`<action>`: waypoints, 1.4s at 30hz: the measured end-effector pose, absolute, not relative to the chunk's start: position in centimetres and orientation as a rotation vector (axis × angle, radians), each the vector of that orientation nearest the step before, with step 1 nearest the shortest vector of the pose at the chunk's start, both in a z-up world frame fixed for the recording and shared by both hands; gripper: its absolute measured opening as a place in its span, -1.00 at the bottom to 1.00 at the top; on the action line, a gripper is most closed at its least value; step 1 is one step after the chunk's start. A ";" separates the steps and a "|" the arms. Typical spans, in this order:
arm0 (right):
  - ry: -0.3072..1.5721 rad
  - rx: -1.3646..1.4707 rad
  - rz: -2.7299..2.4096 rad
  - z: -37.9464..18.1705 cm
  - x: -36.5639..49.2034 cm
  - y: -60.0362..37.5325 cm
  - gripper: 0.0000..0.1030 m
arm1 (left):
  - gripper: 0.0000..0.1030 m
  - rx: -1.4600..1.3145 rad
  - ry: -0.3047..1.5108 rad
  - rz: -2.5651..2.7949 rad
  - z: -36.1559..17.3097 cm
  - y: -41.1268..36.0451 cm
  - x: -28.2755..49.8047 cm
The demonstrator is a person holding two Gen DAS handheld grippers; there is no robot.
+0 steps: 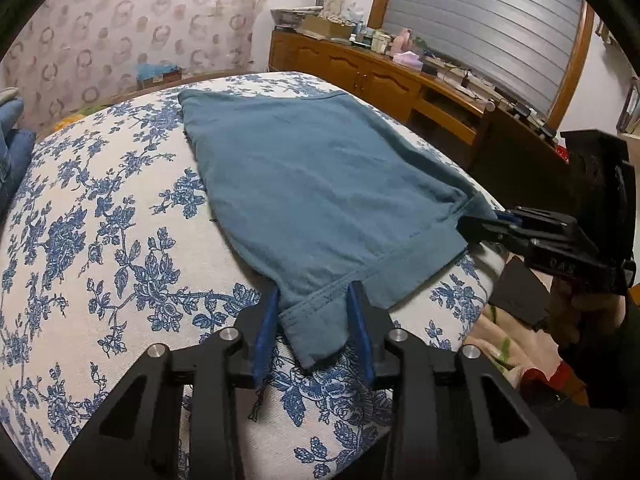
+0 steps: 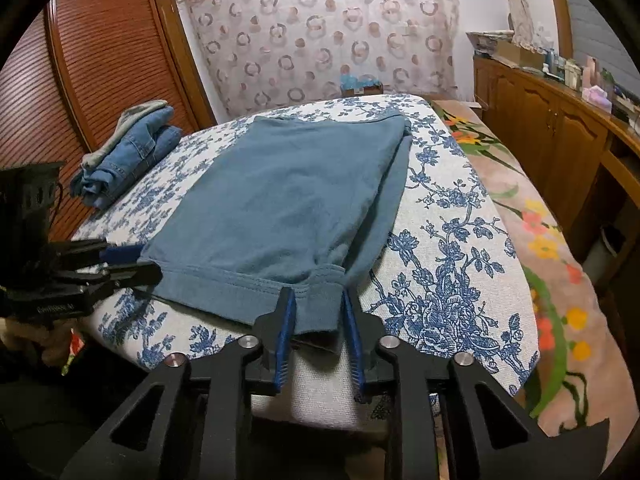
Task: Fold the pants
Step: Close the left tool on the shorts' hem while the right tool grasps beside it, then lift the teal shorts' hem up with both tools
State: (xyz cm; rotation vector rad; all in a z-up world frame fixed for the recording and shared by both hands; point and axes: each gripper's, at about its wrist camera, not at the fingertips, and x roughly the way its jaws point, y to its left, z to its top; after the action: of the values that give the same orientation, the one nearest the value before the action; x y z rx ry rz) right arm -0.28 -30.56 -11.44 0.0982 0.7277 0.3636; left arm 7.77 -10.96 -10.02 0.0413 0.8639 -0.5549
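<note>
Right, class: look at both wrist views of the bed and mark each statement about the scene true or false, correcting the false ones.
1. The teal pants lie on a blue-flowered cover. True.
2. Each gripper has a near corner of the pants' hem between its jaws. True: the left gripper is at one corner, the right gripper at the other.
3. The folded jeans lie on top of the teal pants. False: they sit apart, near the cover's far left edge in the right wrist view.
4. The pants hang in the air above the bed. False: they lie flat on the cover.
5. A wooden cabinet stands beside the bed. True.
</note>
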 end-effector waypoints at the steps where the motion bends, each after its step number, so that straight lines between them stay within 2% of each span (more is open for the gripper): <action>1: 0.726 0.101 0.367 -11.4 -0.3 -30.5 -0.68 | -0.43 0.039 0.864 -0.557 -10.0 -10.9 7.8; 4: 0.713 0.120 0.388 -11.3 -0.4 -30.5 -0.79 | -0.68 0.014 0.860 -0.568 -9.9 -10.5 7.8; 7: 0.697 0.128 0.407 -11.0 -0.4 -30.4 -0.80 | -0.77 0.020 0.829 -0.566 -9.1 -10.4 7.6; 16: 0.590 0.119 0.445 -7.2 -0.4 -30.2 -0.81 | -0.80 -0.010 0.694 -0.559 -3.6 -9.1 7.8; 34: 0.243 -0.001 0.569 8.0 -0.1 -27.1 -0.81 | -0.80 0.009 0.364 -0.465 12.1 -3.8 7.4; 38: 0.242 -0.023 0.601 9.0 2.4 -25.8 -0.81 | -0.80 0.028 0.349 -0.436 13.2 -2.8 8.6; 42: 0.311 -0.020 0.615 7.3 7.7 -25.3 -0.81 | -0.80 0.061 0.386 -0.380 12.2 -2.0 11.9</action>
State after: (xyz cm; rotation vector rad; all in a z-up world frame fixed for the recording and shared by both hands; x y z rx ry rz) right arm 7.66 -25.34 7.32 -0.0197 0.3111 0.6154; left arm 11.95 -2.03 12.19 0.0615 0.3865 -0.3804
